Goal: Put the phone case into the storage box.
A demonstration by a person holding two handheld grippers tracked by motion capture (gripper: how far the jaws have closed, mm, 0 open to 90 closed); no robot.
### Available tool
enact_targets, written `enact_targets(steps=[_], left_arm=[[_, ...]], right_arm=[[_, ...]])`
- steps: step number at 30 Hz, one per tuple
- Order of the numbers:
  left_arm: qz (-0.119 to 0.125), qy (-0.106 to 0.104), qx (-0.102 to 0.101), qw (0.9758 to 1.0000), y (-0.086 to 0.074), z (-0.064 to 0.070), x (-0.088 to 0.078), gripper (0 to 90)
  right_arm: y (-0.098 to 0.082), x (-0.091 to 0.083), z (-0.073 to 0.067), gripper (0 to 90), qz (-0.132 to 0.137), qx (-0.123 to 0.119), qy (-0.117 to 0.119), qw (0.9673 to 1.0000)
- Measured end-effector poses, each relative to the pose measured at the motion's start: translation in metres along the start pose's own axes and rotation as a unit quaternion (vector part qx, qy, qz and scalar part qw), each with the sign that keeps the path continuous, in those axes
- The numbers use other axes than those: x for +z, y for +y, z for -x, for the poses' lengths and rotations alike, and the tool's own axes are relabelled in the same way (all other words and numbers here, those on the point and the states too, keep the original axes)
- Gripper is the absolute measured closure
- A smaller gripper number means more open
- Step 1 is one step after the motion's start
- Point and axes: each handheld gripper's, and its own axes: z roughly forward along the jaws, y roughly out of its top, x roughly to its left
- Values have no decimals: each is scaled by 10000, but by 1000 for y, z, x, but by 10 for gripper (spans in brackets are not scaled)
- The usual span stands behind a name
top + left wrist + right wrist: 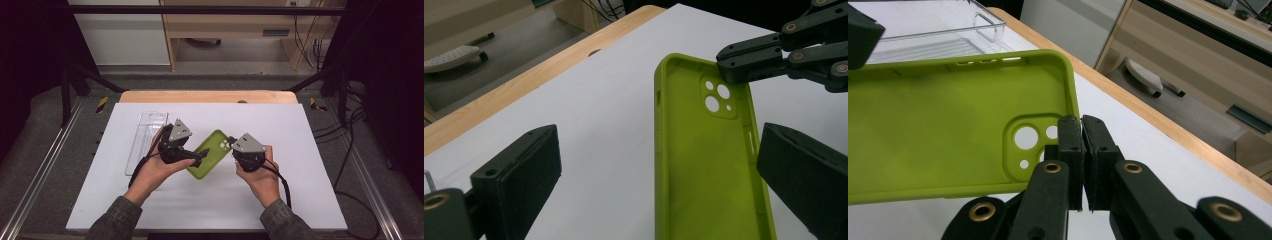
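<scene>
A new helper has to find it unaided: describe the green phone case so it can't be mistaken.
Start at the white table top. Near its middle, between the person's two hand-held grippers, lies the lime green phone case, hollow side up, with a block of round camera holes at one end. The clear plastic case to its left is see-through; this one is solid green.

No legible text or labels
</scene>
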Motion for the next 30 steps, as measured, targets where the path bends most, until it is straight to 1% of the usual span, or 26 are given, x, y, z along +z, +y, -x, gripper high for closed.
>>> enact_targets(steps=[7,10,13,20,23,25,28,30], left_arm=[[-38,-32,9,10000,0,0,4,41],[-144,-98,102,9998,-1,2,6,42],[-220,-140,144,9996,-1,4,9,42],[-262,-174,133,9994,-1,4,10,47],[-293,-153,136,9994,-2,4,10,60],[-300,-139,115,9994,-2,3,11,64],[-337,-162,75,9993,-2,3,13,72],[-378,-195,87,9991,-2,4,14,75]], right_arm=[[-4,-2,-3,876,6,-56,-26,10000],[-4,-3,-4,876,15,-73,-25,10000],[-4,-3,-5,877,25,-107,-19,9999],[-5,-3,-7,876,45,-122,-24,9999],[-5,-4,-9,876,48,-179,-31,9998],[-5,-5,-10,877,54,-260,-34,9996],[-5,-6,-10,876,71,-269,-52,9996],[-5,-7,-10,877,91,-244,-54,9996]])
